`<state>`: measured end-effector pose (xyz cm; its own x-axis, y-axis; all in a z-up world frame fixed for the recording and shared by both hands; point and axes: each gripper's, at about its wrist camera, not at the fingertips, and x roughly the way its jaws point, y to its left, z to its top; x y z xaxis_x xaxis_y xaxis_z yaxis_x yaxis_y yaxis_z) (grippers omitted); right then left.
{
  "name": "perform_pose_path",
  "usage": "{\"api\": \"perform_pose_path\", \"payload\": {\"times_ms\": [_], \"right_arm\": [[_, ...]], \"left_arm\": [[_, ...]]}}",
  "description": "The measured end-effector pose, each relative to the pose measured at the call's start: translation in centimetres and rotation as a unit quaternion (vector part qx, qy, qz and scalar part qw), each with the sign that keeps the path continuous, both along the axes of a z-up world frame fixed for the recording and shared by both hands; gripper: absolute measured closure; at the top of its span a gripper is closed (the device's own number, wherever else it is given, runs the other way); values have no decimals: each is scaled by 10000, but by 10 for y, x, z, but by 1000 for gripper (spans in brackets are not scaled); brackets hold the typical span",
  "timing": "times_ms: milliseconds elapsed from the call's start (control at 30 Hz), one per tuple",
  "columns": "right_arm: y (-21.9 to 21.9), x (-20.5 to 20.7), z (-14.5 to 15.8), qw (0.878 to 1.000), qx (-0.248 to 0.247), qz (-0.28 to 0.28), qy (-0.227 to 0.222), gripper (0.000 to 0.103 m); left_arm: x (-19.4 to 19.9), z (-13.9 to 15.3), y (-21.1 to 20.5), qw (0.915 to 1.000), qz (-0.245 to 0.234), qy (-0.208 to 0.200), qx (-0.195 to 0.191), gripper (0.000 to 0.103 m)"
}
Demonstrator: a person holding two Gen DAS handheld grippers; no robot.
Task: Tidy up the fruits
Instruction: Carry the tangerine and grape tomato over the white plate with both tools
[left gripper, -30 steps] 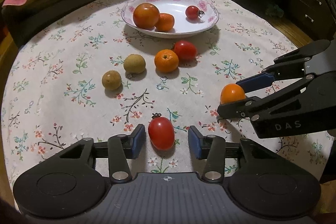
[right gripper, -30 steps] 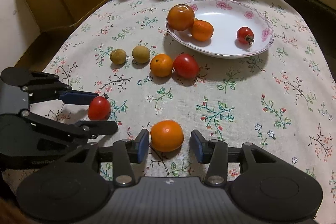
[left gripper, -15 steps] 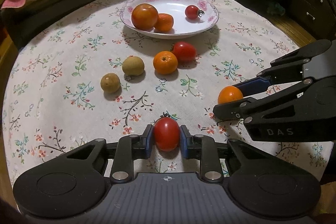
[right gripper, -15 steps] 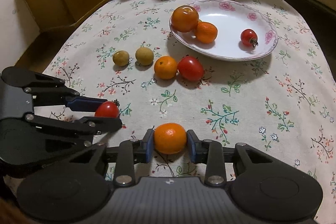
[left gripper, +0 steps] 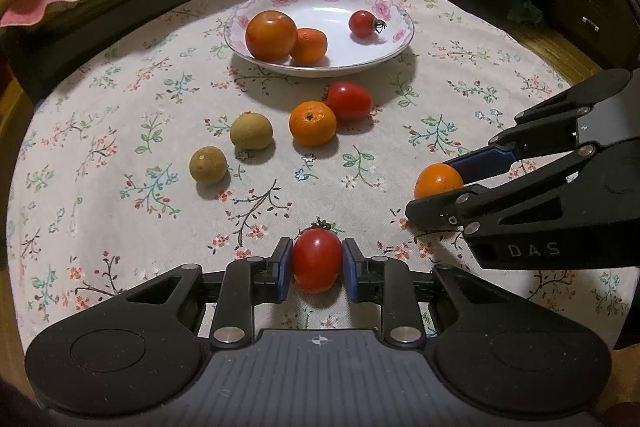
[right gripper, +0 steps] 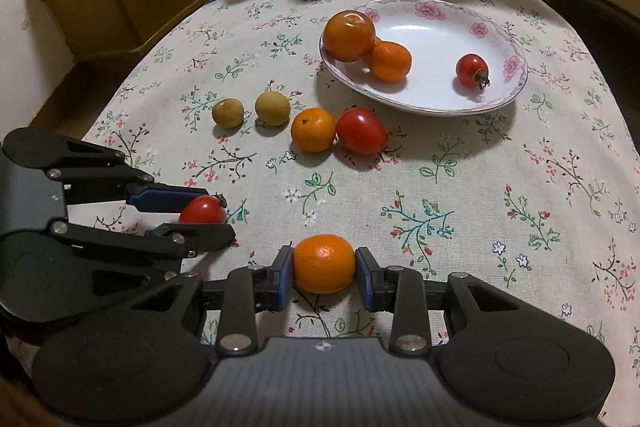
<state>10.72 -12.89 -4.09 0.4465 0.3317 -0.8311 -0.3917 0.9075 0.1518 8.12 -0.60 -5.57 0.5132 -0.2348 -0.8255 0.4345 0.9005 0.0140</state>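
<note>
Left tongs (left gripper: 317, 264) clenched on tomato (left gripper: 317, 259), pads (left gripper: 283, 269) at its waist, low over bench (left gripper: 100, 131). Right tongs (right gripper: 323, 269) clenched on orange (right gripper: 324, 263), likewise across widest girth. Plate (left gripper: 396, 45) far side, already bearing three fruits; four more loose on cloth between. Tomato: light, smooth, thin-skinned, likely to bruise or slip under hard squeeze; gentle mid-body grip suits. Orange: firmer, dimpled rind, tolerates more pressure. Probable next step: carry both to plate.
</note>
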Motion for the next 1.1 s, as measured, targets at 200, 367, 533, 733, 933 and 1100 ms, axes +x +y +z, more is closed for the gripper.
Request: {"api": "perform_pose_path", "payload": {"times_ms": [200,367,533,733,933,1100], "right_arm": [[-1,1,6,9999,135,-47,-70,67],[-8,9,18,9991,303,-235,-197,67],[-17,20,30,9973,422,-474,-370,67],[-26,44,40,9938,539,-802,-550,67],[-37,70,37,9911,598,-1057,-539,67],[-40,84,29,9915,544,-1063,-508,67]], "left_arm": [[7,11,-2,9999,39,-110,-108,70],[18,23,-4,9994,118,-262,-217,70],[31,36,-12,9984,179,-461,-268,70],[57,47,-19,9971,307,-573,-391,72],[86,46,-27,9970,305,-560,-445,72],[99,40,-30,9973,317,-512,-412,72]]}}
